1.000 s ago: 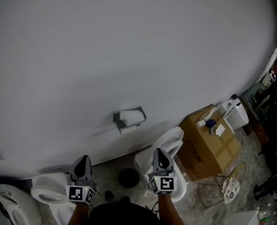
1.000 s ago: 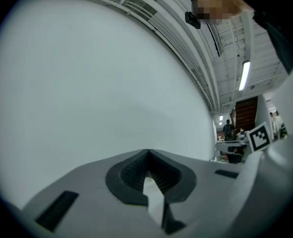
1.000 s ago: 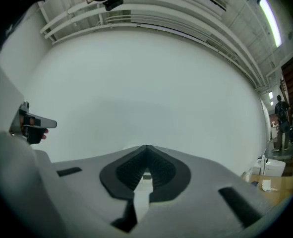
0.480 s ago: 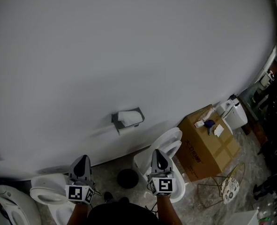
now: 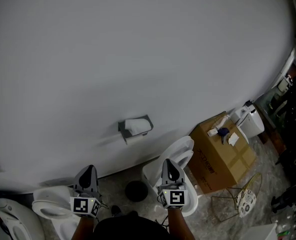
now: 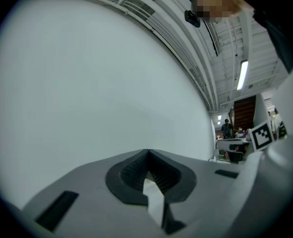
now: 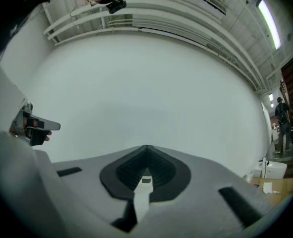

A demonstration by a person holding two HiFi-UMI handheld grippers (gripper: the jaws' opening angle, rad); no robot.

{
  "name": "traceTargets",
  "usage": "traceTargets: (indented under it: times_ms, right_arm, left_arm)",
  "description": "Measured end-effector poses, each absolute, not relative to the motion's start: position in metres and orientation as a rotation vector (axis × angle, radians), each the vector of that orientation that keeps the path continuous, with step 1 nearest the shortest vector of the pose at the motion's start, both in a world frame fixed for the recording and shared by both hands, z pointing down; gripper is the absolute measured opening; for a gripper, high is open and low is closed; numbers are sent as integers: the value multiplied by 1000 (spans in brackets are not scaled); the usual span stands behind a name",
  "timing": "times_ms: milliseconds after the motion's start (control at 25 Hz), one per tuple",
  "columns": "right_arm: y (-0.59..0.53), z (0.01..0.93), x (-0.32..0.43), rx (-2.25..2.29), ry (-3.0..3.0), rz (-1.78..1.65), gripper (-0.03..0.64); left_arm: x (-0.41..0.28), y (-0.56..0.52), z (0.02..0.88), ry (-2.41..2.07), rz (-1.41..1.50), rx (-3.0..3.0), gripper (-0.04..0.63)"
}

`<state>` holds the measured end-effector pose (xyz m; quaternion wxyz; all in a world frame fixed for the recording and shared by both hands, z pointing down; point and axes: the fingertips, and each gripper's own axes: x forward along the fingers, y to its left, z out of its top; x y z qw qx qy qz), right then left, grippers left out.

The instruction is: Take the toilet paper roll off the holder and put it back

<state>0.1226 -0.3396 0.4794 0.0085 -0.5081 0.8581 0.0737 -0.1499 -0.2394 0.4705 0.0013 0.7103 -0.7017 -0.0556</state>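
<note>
The white toilet paper roll [image 5: 137, 126] sits in a grey holder [image 5: 122, 128] on the plain white wall, in the middle of the head view. Both grippers are held low and well short of it. The left gripper [image 5: 88, 169] is down and to the left of the holder. The right gripper [image 5: 169, 162] is down and to its right. In the left gripper view the left gripper [image 6: 147, 151] has its jaws closed tip to tip with nothing between them. The right gripper [image 7: 146, 147] looks the same in its own view. Both gripper views face bare wall; the roll is outside them.
A white toilet [image 5: 181, 153] stands under the right gripper and another [image 5: 48, 207] by the left. A dark round object [image 5: 136, 189] lies on the floor between them. A cardboard box [image 5: 223, 157], a white appliance [image 5: 251, 121] and a wire stand [image 5: 244, 198] are at the right.
The head view has drifted very slightly, so the holder sits a touch further left. Both grippers keep their places and stay shut.
</note>
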Motion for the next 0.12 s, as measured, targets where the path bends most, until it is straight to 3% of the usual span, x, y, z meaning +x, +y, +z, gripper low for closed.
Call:
traceTargets:
  times_ms: [120]
  right_arm:
    - [-339,479,122,-1596,2702,218,3]
  left_arm:
    - [-147,-240,469,-2198,-171,2237,3]
